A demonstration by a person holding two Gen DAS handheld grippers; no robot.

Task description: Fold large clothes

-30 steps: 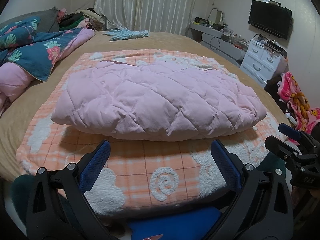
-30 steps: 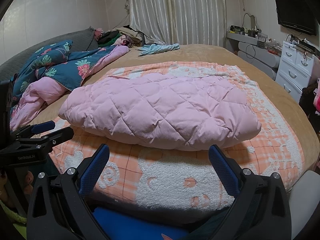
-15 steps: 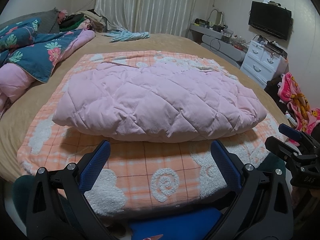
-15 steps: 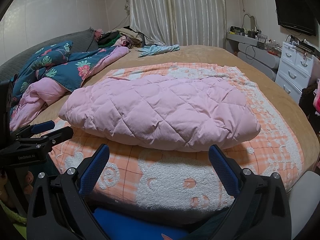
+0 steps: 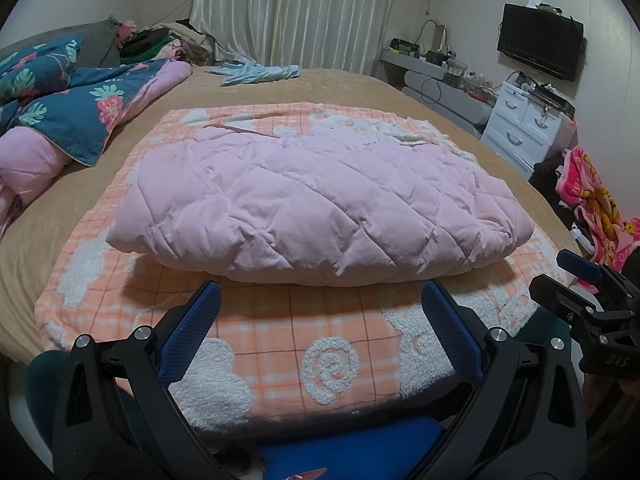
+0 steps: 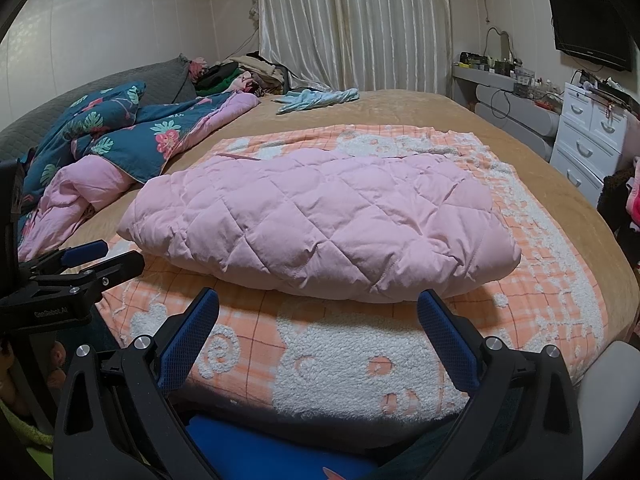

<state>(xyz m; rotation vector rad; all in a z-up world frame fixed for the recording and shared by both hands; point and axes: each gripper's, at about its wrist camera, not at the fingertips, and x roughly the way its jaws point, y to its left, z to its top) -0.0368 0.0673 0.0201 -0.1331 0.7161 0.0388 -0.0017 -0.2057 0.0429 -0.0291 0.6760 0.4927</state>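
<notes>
A pink quilted jacket (image 5: 316, 204) lies folded into a puffy bundle on an orange and white fleece blanket (image 5: 280, 344) on the bed; it also shows in the right wrist view (image 6: 328, 220). My left gripper (image 5: 320, 300) is open and empty, held at the bed's near edge just short of the jacket. My right gripper (image 6: 320, 308) is open and empty, beside it to the right, also short of the jacket. Each gripper shows at the edge of the other's view, the right one (image 5: 588, 292) and the left one (image 6: 84, 264).
A blue floral duvet with pink lining (image 5: 80, 112) is heaped at the left. A light blue garment (image 5: 256, 72) lies at the far side of the tan bedspread (image 5: 340, 88). White drawers (image 5: 524, 128), a TV (image 5: 540, 52) and a pink patterned cloth (image 5: 592, 204) stand right.
Both grippers have drifted slightly, so the jacket sits a little differently in view. The jacket has not moved and both grippers stay open.
</notes>
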